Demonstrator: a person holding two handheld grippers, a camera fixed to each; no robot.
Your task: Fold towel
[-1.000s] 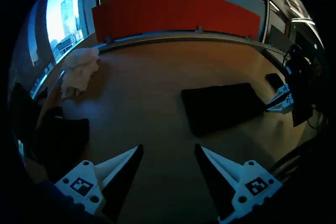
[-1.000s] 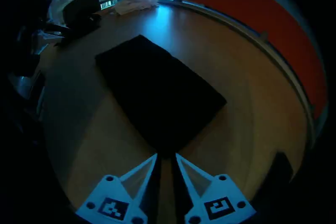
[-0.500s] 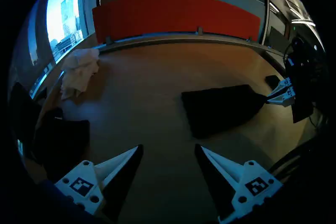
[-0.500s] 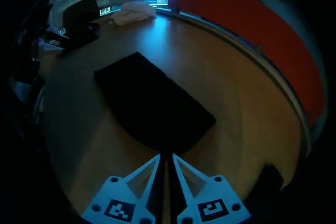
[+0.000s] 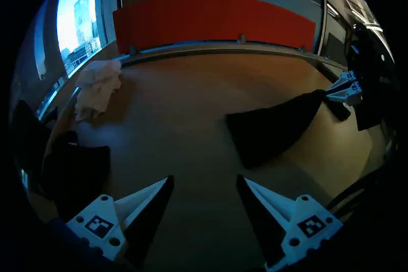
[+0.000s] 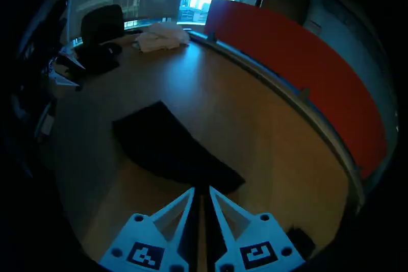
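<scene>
Right gripper view: the right gripper (image 6: 202, 189), clamped on a corner of the dark towel (image 6: 163, 147), has raised it higher off the table (image 6: 245, 119). The left gripper (image 5: 204, 182) hovers spread wide, unmoved.

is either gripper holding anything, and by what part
The right gripper pinches the dark towel at one corner, held up off the table. The left gripper is open, holding nothing.
</scene>
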